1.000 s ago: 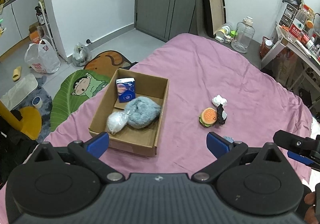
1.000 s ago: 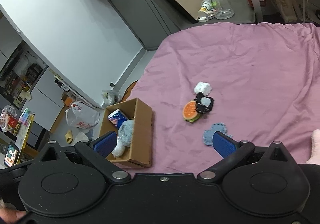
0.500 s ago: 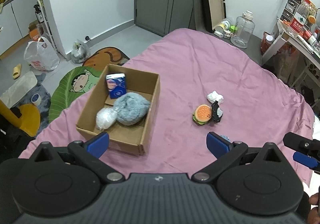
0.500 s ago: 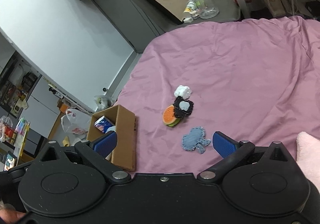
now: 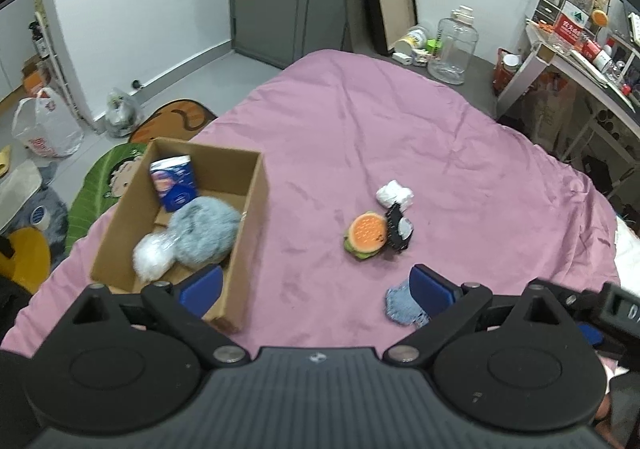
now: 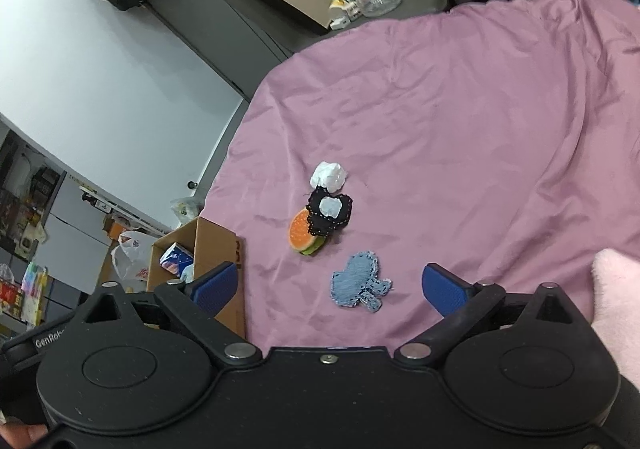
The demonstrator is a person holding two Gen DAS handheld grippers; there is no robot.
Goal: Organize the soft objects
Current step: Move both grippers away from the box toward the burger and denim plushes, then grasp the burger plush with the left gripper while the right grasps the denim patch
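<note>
On the pink bed [image 6: 460,109], a brown cardboard box [image 5: 248,209] sits left; the blue denim patch [image 6: 356,283] lies just ahead, between the right hand-held gripper's [image 6: 326,285] wide, closing jaws, untouched. The left hand-held gripper [image 5: 316,287] gapes empty.

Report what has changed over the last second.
Both grippers came down toward the bed: the denim patch now lies between the right gripper jaws, which are closing, pads clear of it. Left gripper stays open. Nothing grasped or released; cardboard box, burger toy unmoved.
</note>
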